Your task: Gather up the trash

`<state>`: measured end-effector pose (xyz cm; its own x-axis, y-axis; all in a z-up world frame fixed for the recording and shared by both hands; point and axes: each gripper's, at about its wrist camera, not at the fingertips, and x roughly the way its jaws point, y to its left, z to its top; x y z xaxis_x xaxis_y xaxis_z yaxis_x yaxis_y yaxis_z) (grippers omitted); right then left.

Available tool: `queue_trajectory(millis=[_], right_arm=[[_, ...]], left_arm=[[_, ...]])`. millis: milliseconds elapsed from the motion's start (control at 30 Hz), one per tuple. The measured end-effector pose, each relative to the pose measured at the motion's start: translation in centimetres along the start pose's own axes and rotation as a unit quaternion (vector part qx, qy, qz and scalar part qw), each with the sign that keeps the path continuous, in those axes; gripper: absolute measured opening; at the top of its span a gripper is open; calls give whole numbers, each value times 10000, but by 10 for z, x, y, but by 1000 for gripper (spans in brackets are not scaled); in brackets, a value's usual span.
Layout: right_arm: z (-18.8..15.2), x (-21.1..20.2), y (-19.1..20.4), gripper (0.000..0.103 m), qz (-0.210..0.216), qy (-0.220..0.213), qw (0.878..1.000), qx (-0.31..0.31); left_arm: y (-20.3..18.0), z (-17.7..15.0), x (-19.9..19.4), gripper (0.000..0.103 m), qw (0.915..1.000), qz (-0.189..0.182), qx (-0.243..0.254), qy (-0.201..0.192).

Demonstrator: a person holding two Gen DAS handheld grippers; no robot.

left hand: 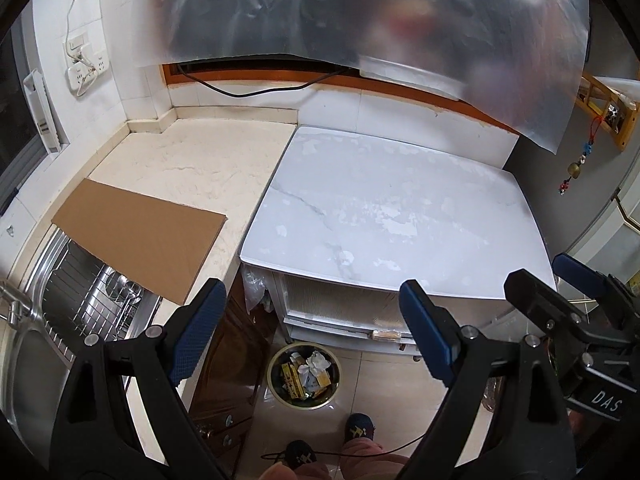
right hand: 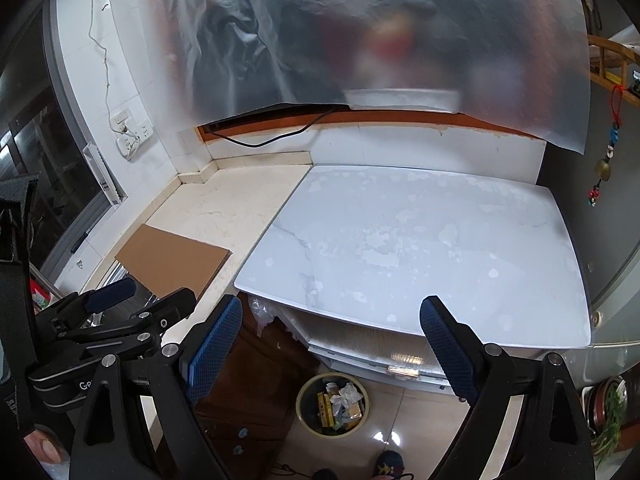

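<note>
A round trash bin [left hand: 304,374] stands on the floor below the white marble-look table [left hand: 392,208]; it holds crumpled paper and yellow packaging. It also shows in the right wrist view [right hand: 332,404]. My left gripper [left hand: 312,308] is open and empty, held above the table's front edge and the bin. My right gripper [right hand: 332,332] is open and empty, also above the bin. The right gripper shows at the right edge of the left wrist view [left hand: 560,276]. The left gripper shows at the lower left of the right wrist view [right hand: 140,300].
A flat cardboard sheet [left hand: 140,236] lies on the beige counter [left hand: 200,160], partly over a steel sink with a wire rack [left hand: 80,300]. A frosted plastic sheet [left hand: 360,12] hangs over the window. A brown cabinet [left hand: 228,364] stands left of the bin. The person's feet [left hand: 356,428] are near the bin.
</note>
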<state>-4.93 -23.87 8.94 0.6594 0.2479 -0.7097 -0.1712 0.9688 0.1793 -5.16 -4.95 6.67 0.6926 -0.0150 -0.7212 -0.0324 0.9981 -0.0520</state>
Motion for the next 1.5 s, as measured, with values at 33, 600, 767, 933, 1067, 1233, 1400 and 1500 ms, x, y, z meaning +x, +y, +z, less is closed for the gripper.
queue_trajectory(millis=[33,600,767,933,1067,1233,1400,1500], right_arm=[[0,0,0,92,-8,-10,10000,-5],[2,4,1,92,-72,-96,9999,12],[1,3,2,92,-91,-126,9999,17],[2,3,1,92,-81,-128,9999,17],[3,2,1,92,-98,-159,9998,39],[4,3,-1,92,-100,-156,9998,49],[4,2,0,92,-107,-183,9998,53],[4,2,0,92,-101,-181,9998,57]], left_arm=[[0,0,0,86,10000,-3,6,1],[-5,4,3,86,9999,14,147,-79],[-6,5,2,86,9998,-32,167,-96],[-8,6,1,86,9997,-60,195,-126],[-8,7,-1,86,9997,-74,203,-132],[-8,8,-1,86,9996,-73,215,-141],[-5,10,-3,86,9994,-92,276,-171],[-5,10,-4,86,9993,-96,306,-182]])
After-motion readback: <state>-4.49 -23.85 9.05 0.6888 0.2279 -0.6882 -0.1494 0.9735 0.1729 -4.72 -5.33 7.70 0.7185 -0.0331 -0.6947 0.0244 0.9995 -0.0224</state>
